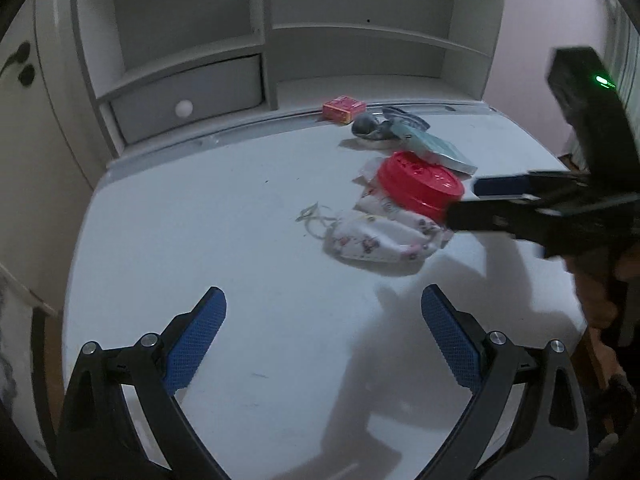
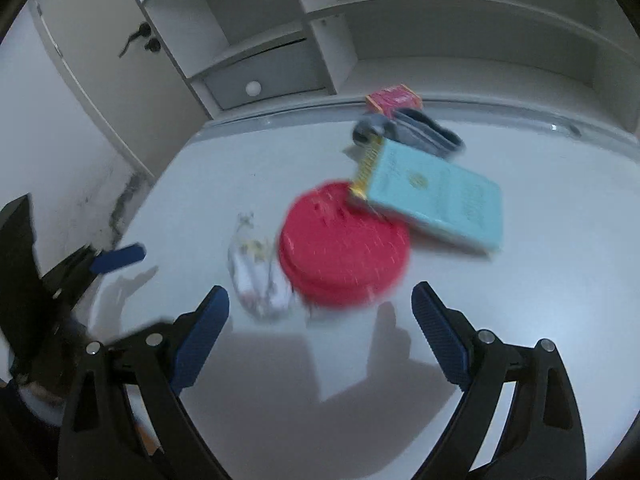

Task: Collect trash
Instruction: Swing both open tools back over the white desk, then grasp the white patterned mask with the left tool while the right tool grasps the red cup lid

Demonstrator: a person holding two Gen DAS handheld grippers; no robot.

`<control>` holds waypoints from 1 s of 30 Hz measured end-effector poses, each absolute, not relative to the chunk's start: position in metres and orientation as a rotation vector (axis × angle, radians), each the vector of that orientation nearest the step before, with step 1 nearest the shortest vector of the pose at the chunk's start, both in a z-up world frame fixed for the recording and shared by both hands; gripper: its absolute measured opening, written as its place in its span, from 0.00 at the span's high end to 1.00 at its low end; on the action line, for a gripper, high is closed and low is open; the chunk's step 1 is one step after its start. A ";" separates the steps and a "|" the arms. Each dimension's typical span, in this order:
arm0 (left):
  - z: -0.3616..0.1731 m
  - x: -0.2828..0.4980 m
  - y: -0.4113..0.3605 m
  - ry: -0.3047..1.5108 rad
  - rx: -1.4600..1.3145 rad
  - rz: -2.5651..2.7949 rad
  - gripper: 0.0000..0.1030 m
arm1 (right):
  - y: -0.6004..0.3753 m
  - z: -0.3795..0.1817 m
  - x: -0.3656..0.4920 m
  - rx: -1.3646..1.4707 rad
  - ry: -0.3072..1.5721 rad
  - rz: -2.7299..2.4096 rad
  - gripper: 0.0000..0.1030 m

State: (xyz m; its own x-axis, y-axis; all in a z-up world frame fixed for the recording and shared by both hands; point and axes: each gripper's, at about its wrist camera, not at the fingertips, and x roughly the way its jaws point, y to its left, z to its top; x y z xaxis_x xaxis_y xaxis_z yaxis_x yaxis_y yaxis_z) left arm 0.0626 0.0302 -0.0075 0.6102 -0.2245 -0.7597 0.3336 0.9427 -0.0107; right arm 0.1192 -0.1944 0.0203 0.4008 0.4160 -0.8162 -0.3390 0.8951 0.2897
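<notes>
Both tongs are standing wide, with nothing between their blue pads. Left gripper point(image 1: 324, 332) is hanging over the bare near part of the white desk point(image 1: 224, 248), pointing down at a slant, and its jaws are released. Right gripper point(image 2: 320, 328) is also released; its jaws are gaping above the desk, just in front of the red lid point(image 2: 344, 248). In the left wrist view this right gripper is reaching in from the right side, and one black finger is crossing in front of the lid's edge; I cannot tell if it is touching it.

The trash is lying in the middle of the desk. A crumpled face mask point(image 1: 380, 236) with a small printed pattern is resting just beside the lid, partly under it, with its ear loops point(image 1: 314, 220) spreading toward the left. The lid is lying flat, and a light blue notebook point(image 2: 440, 204) with a yellow spiral is leaning with one corner on it. Behind the notebook a dark grey pouch point(image 2: 424, 132) is lying, and a small pink box point(image 1: 344, 109) is sitting at the back edge of the desk, near the shelf unit point(image 1: 272, 40). A drawer with a round white knob point(image 1: 184, 109) is showing at the left of this unit. The right wrist view is blurred.
</notes>
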 end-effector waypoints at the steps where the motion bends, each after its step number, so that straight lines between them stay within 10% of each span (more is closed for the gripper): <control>1: -0.010 0.064 0.033 0.866 0.131 -0.330 0.08 | -0.191 0.020 0.123 0.077 1.059 0.472 0.13; 25: -0.031 0.112 -0.038 0.931 0.200 -0.411 0.08 | -0.239 0.072 0.086 0.135 0.956 0.500 0.24; 28: -0.030 0.108 -0.042 0.900 0.229 -0.387 0.32 | -0.258 0.077 0.065 0.129 0.940 0.495 0.24; 30: -0.029 0.103 -0.045 0.890 0.271 -0.373 0.70 | -0.271 0.075 0.055 0.117 0.931 0.471 0.24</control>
